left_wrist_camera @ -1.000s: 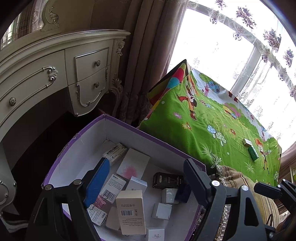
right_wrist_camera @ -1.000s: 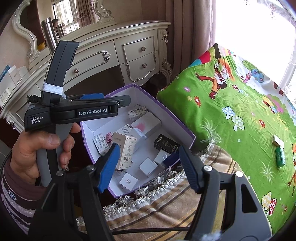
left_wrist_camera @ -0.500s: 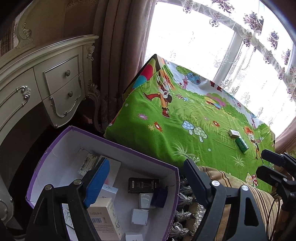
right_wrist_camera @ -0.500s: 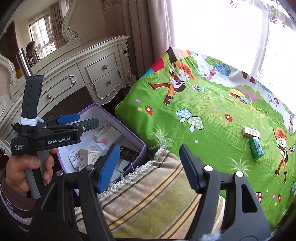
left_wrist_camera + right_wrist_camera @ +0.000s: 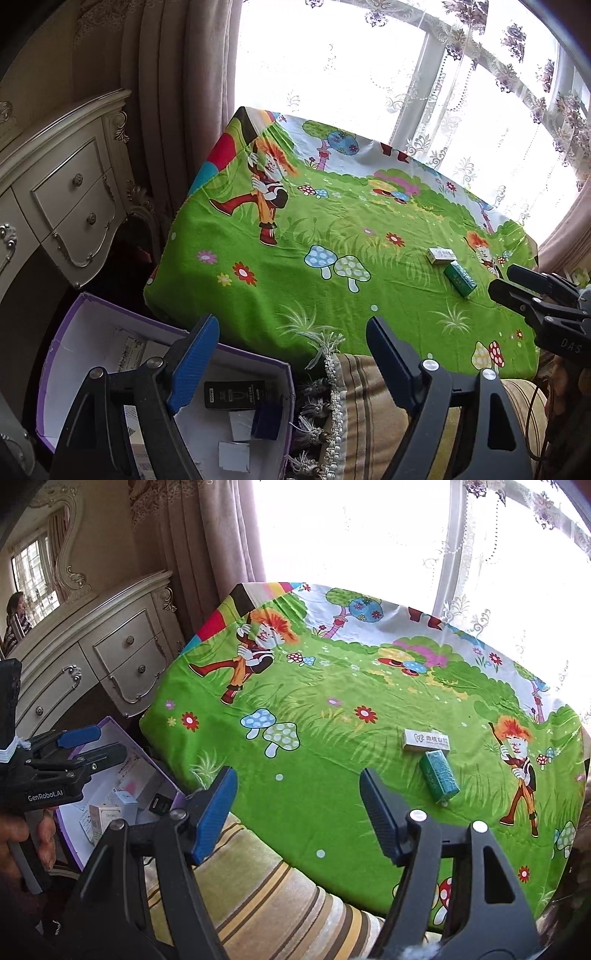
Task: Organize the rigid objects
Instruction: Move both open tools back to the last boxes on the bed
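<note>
A: Right wrist view first: how does the right gripper stand?
B: Jaws apart, nothing between them, above the green cartoon cloth. The left gripper is likewise spread wide and empty.
A: And the boxes?
B: A green box lies on that cloth, just beside a white box. More cartons sit in the purple-edged box off the cloth's left corner.

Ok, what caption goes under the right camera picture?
Open right gripper above a green cartoon cloth, with a white box and green box lying ahead.
</note>
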`<state>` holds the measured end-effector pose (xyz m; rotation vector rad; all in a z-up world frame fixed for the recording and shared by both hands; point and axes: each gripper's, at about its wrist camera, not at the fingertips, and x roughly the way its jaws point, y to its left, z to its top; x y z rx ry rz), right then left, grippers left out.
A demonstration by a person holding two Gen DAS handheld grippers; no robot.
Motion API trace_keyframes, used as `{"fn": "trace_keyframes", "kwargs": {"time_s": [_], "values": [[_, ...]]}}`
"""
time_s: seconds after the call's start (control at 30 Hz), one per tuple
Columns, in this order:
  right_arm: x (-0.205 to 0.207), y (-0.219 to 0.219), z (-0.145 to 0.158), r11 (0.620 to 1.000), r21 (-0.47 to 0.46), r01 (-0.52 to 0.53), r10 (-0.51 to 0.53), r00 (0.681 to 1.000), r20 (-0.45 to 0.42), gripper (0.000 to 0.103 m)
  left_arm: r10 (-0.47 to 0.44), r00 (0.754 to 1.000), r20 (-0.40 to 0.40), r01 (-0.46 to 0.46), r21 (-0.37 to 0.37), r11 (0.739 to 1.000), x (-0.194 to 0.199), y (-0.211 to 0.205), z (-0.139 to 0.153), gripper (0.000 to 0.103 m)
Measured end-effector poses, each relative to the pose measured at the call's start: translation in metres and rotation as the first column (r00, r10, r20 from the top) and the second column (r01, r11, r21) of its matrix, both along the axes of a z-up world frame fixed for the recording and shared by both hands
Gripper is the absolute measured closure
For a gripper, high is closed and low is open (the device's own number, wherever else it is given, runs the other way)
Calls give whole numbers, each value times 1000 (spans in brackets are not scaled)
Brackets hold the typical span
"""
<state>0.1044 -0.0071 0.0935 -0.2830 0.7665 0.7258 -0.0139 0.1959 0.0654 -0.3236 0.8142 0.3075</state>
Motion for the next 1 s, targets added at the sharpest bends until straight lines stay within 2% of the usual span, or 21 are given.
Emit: {"fn": "trace_keyframes", "kwargs": {"time_s": [0.47, 0.63, 0.77, 0.87, 1.0], "values": [[77, -48, -27, 989, -31, 144, -145, 989, -33, 31, -109, 993, -37, 110, 18, 994, 69, -42, 1, 20], [112, -75, -41, 980, -50, 193, -196, 979, -62, 31, -150, 988, -45, 150, 0, 989, 99, -60, 0, 20], [140, -88, -63, 975, -93, 203, -210, 974, -85, 31, -184, 981, -57, 182, -42, 982, 139, -77, -5, 20], [157, -88, -79, 975, -118, 186, -200, 973, -116, 31, -206, 976, -65, 199, -106, 974, 171, -89, -11, 16], [173, -82, -98, 975, -147, 164, -185, 972, -144, 31, -185, 978, -95, 165, -185, 969, 212, -101, -26, 14]]}}
